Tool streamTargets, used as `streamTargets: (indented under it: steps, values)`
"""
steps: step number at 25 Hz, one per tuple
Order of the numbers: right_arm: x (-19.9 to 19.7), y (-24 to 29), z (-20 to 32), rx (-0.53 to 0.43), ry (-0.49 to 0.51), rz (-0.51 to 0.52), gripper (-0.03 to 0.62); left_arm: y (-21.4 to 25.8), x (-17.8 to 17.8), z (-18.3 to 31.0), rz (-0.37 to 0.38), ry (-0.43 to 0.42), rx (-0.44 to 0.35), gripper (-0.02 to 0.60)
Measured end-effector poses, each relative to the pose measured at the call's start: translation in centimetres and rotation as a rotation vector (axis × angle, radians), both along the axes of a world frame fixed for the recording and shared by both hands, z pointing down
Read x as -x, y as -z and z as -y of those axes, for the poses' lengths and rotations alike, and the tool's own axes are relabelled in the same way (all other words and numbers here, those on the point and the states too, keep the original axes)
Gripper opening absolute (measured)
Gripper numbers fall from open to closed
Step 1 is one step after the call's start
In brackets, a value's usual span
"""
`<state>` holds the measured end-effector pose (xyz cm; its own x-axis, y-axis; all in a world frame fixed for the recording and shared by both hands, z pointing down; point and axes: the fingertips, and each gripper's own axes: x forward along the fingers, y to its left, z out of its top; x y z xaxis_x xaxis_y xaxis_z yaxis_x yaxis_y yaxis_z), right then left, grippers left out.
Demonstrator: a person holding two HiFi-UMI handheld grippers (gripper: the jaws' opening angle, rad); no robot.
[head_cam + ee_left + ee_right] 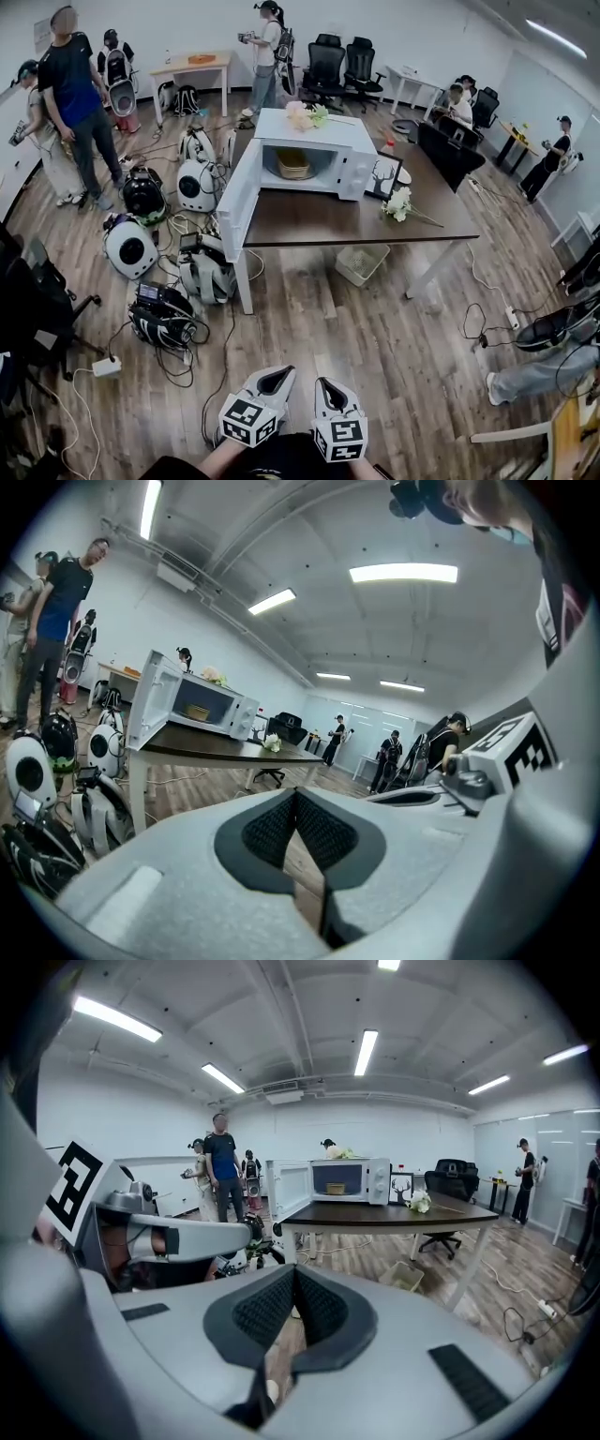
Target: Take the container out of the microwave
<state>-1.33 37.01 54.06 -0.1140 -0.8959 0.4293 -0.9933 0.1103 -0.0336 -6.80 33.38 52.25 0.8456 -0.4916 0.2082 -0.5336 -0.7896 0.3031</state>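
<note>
Here the left gripper [295, 797] and the right gripper [293, 1272] are sitting side by side, jaws pressed together on nothing; the container [293, 164] is lying well ahead of both, inside the open microwave [349, 141] at the table's [375, 225] left end, neither gripper plainly nearer; its long axis is showing too small to read.

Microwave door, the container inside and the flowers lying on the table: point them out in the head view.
microwave door [240, 197], head view, middle of the open panel.
container [293, 165], head view, its pale top rim.
flowers [398, 203], head view, the white blooms.
</note>
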Motion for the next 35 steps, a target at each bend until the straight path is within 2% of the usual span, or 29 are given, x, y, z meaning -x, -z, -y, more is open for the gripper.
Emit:
streamTargets:
  steps: [7, 17, 23, 28, 35]
  values:
    - [-0.4, 0.0, 7.1, 0.002, -0.042, -0.015, 0.008, 0.0, -0.7, 7.5, 0.009, -0.054, -0.01, 0.009]
    - [0.3, -0.1, 14.8, -0.012, -0.116, -0.003, 0.008, 0.9, -0.9, 15.3, 0.02, -0.148, -0.037, 0.009]
    - [1.1, -0.6, 16.8, -0.007, -0.106, 0.076, 0.008, 0.2, -0.6, 17.8, 0.025, -0.145, -0.014, 0.009]
    - [0.6, -1.2, 18.3, 0.013, -0.104, 0.08, 0.008, -0.2, -0.8, 19.4, 0.023, -0.132, 0.003, 0.009]
    - [-0.8, -2.5, 23.3, 0.026, -0.016, 0.09, 0.008, -1.0, -1.4, 23.6, 0.038, -0.038, 0.002, 0.009]
